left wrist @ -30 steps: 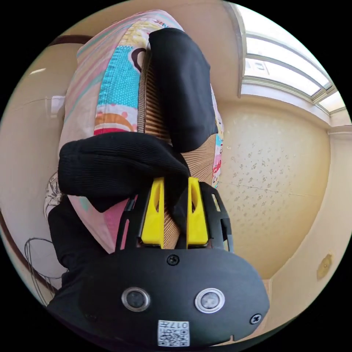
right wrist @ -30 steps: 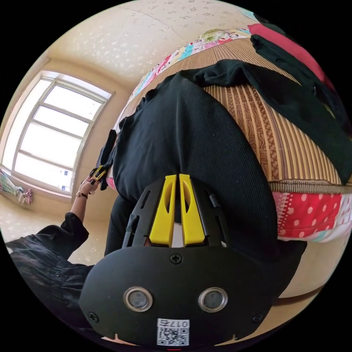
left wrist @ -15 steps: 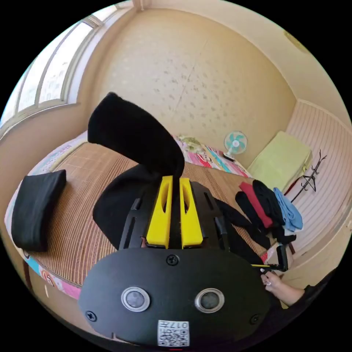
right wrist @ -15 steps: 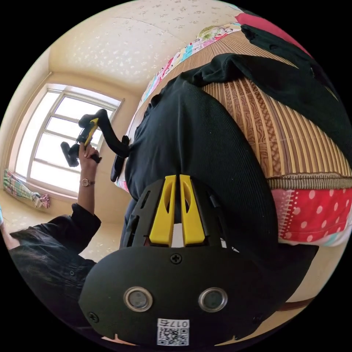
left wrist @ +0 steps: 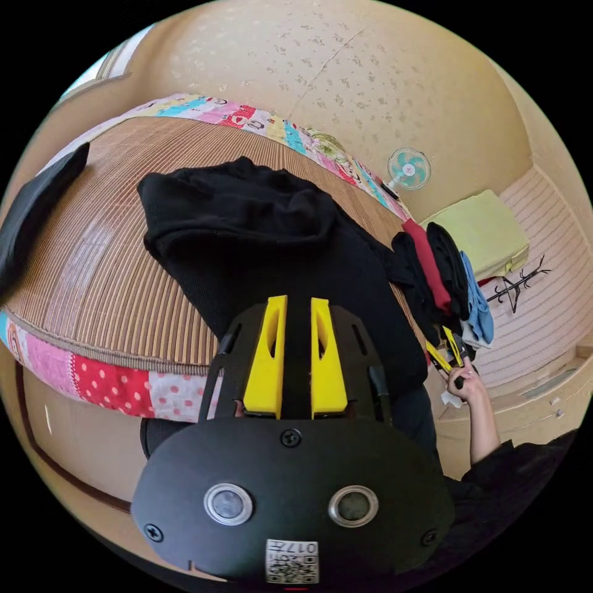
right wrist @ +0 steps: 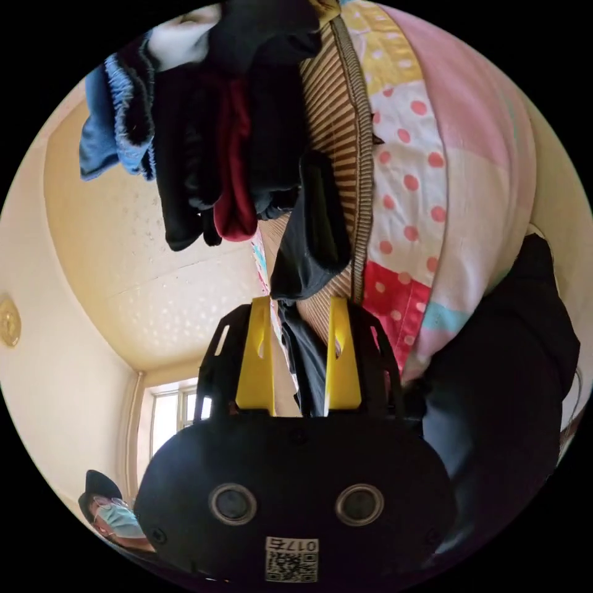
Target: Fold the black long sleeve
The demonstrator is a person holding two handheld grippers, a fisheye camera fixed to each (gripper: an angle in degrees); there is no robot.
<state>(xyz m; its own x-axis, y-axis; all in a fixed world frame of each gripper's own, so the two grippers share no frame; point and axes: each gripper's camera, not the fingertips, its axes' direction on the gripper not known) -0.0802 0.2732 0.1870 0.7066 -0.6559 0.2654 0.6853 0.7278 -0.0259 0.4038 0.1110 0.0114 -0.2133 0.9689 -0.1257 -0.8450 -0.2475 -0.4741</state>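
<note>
On the woven mat that covers the bed lies the black long sleeve — body spread toward the bed's near edge, one sleeve thrown across the chest in a rumpled band, which reads as the first fold already laid in. Its lower part spills over the mat's edge and hangs down past the patchwork bedcover.

Over that hanging part hovers the left gripper, jaws narrow with only a dark slit between them. Black cloth sits behind the slit, yet I cannot tell whether any is pinched or the gripper simply floats above it.

Off the mat's far right corner, the right gripper shows small in the left gripper view, held in a hand just beside the pile of clothes — red, black and blue pieces stacked at that end of the mat. From its own camera the right gripper stands wide, jaws well apart, and a dark strip of fabric runs down between them without either jaw visibly pressing on it. My guess: that strip is the other sleeve, trailing toward the pile, and the gripper is lined up to close on it and bring it across the body.

A folded black garment rests at the mat's left edge, well apart.
</note>
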